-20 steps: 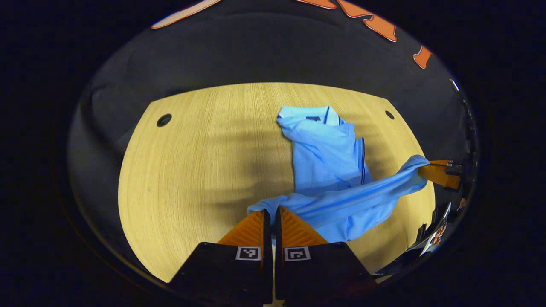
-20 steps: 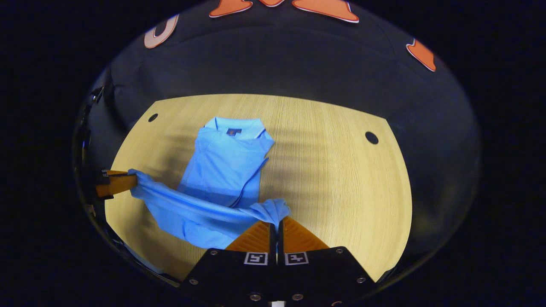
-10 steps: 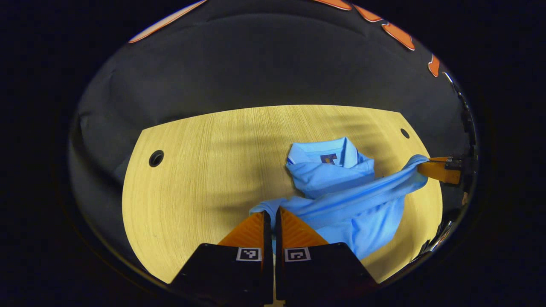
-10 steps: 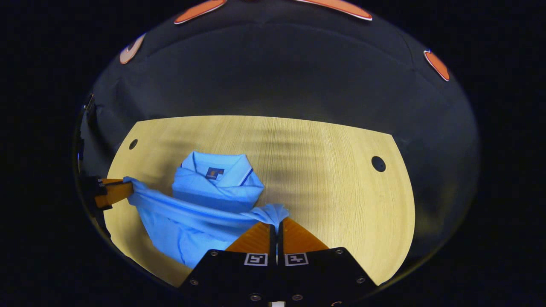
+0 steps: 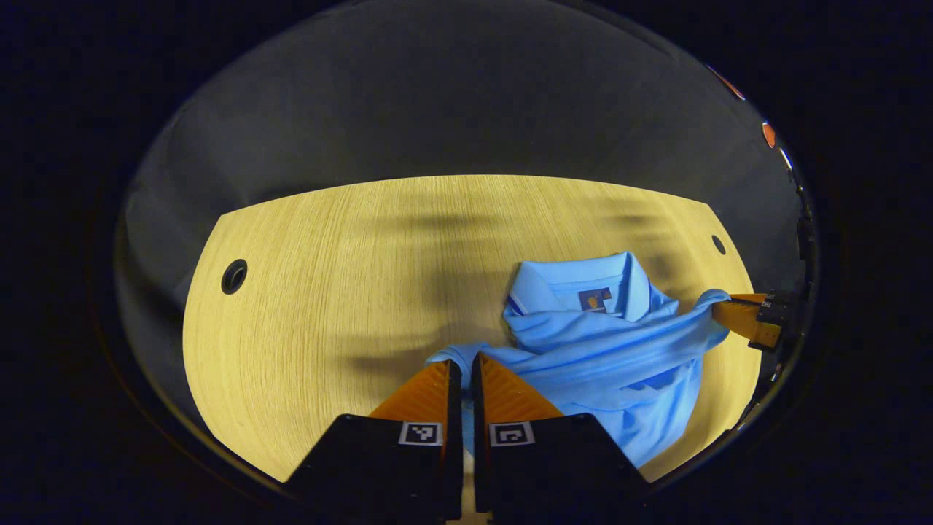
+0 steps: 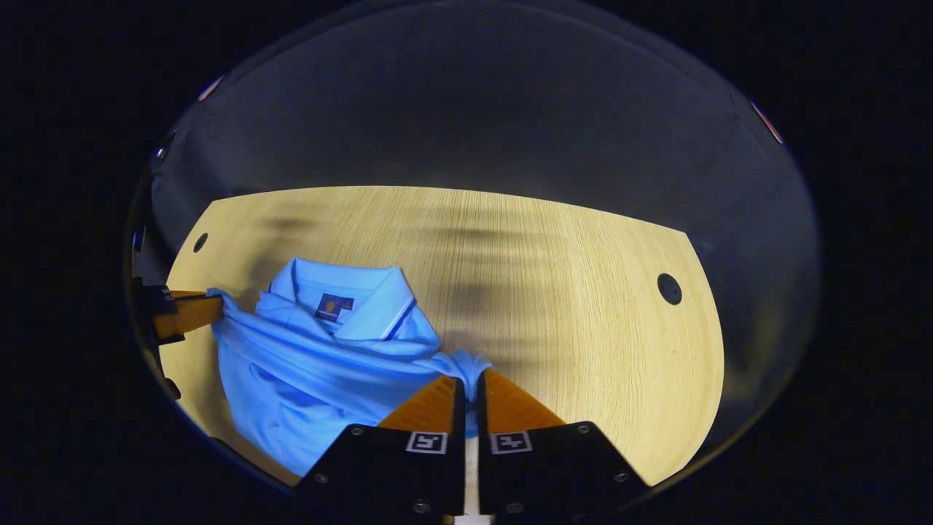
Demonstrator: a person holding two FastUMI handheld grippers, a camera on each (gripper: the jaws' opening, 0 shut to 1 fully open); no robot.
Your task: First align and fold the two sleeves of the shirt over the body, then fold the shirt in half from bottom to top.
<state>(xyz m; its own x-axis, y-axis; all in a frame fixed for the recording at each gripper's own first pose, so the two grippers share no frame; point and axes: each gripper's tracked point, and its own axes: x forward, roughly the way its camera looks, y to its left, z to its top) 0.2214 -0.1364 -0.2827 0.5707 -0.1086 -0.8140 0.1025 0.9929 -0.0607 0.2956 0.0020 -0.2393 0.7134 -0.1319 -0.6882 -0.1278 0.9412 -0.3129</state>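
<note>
A light blue polo shirt (image 5: 605, 350) lies on the wooden table (image 5: 328, 292), its collar (image 5: 576, 281) toward the far edge. My left gripper (image 5: 463, 361) is shut on one corner of the shirt's bottom hem, held just short of the collar. In the right gripper view the same shirt (image 6: 313, 364) spreads at the left, and my right gripper (image 6: 468, 375) is shut on the other hem corner. The hem stretches taut between the two grippers, over the shirt's body. The right gripper (image 5: 743, 319) appears at the far right of the left gripper view, the left gripper (image 6: 182, 313) at the far left of the right gripper view.
The table (image 6: 568, 292) has round cable holes (image 5: 234, 276) (image 6: 668, 289) near its far corners. A dark cloth wall (image 5: 452, 109) rises behind the table. Bare wood lies to the left of the shirt in the left gripper view and to its right in the right gripper view.
Both grippers have carried the bottom hem away from the near edge toward the collar. The lower half now covers most of the body, and the collar sits much closer to the hem.
</note>
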